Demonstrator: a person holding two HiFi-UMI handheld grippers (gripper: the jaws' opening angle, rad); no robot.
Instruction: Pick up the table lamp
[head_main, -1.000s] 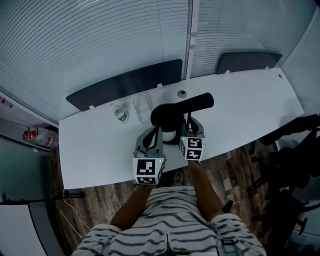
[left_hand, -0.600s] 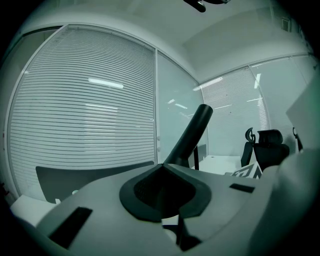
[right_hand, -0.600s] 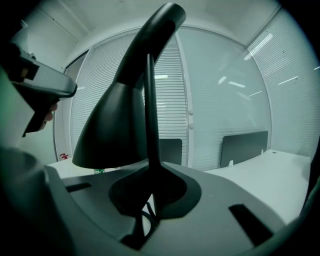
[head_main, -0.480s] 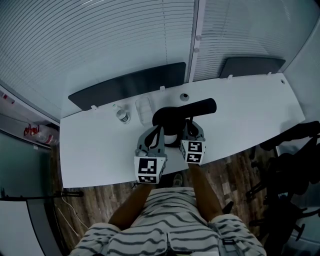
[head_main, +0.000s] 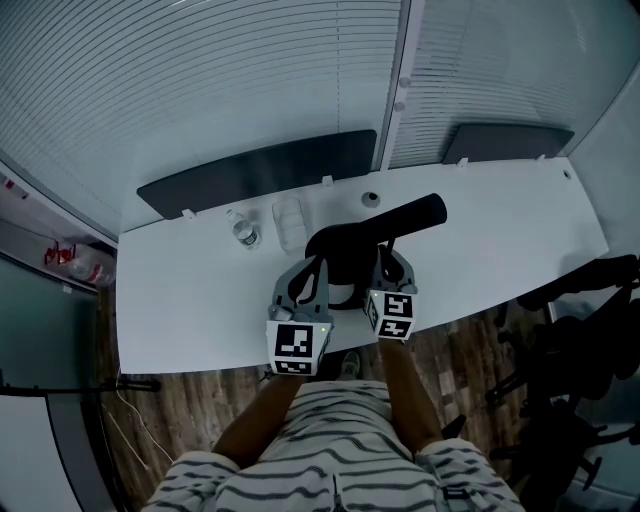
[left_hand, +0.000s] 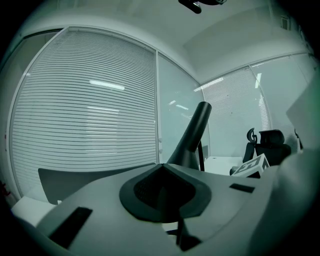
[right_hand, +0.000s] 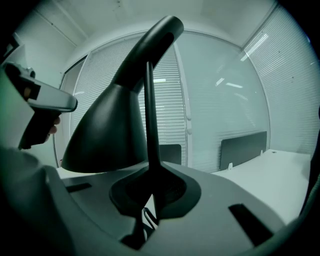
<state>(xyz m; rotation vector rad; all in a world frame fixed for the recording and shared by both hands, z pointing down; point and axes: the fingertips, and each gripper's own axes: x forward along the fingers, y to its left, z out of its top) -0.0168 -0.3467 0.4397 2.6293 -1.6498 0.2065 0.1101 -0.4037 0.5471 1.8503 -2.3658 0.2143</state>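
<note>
The black table lamp (head_main: 340, 250) stands on the white desk (head_main: 180, 290), its tube arm (head_main: 412, 214) slanting back to the right. My right gripper (head_main: 386, 260) is shut on the lamp's thin upright stem (right_hand: 150, 115), with the cone shade (right_hand: 107, 130) just to the left of it. My left gripper (head_main: 312, 264) sits close to the shade's left side. In the left gripper view its jaws (left_hand: 162, 192) stand together, nothing showing between them, and the lamp's arm (left_hand: 196, 132) rises just beyond.
A small bottle (head_main: 243, 232), a clear container (head_main: 287, 218) and a small round object (head_main: 370, 198) sit behind the lamp. Black partition panels (head_main: 260, 170) line the desk's far edge before the blinds. Office chairs (head_main: 580, 330) stand at the right.
The right gripper's fingers have drawn together onto the lamp's stem. Both grippers and the lamp sit slightly lower and to the right in the head view.
</note>
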